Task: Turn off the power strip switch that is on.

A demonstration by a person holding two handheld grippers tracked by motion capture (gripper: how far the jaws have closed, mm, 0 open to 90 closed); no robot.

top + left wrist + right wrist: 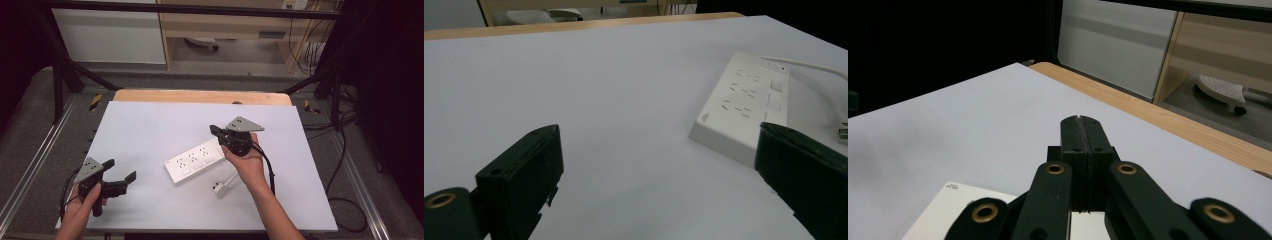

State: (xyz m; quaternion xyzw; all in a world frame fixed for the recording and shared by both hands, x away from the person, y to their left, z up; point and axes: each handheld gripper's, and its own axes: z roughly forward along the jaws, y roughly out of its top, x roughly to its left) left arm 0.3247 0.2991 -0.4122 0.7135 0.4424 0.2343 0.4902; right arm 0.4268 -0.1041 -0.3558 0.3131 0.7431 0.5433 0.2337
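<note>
Power strip [196, 161] lies mid-table [150, 125] — plug [219, 188] right-front, left gripper [121, 176] well left.

The left tongs [121, 172], gripped low in the person's left hand [84, 204], stand with jaws spread wide, while the right tongs [213, 130], held in the right hand [248, 161], are pressed closed.

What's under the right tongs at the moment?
The far end of the white power strip lies under the right tongs, which are shut with nothing between them. The hand covers the strip's corner where its cord leaves.
</note>
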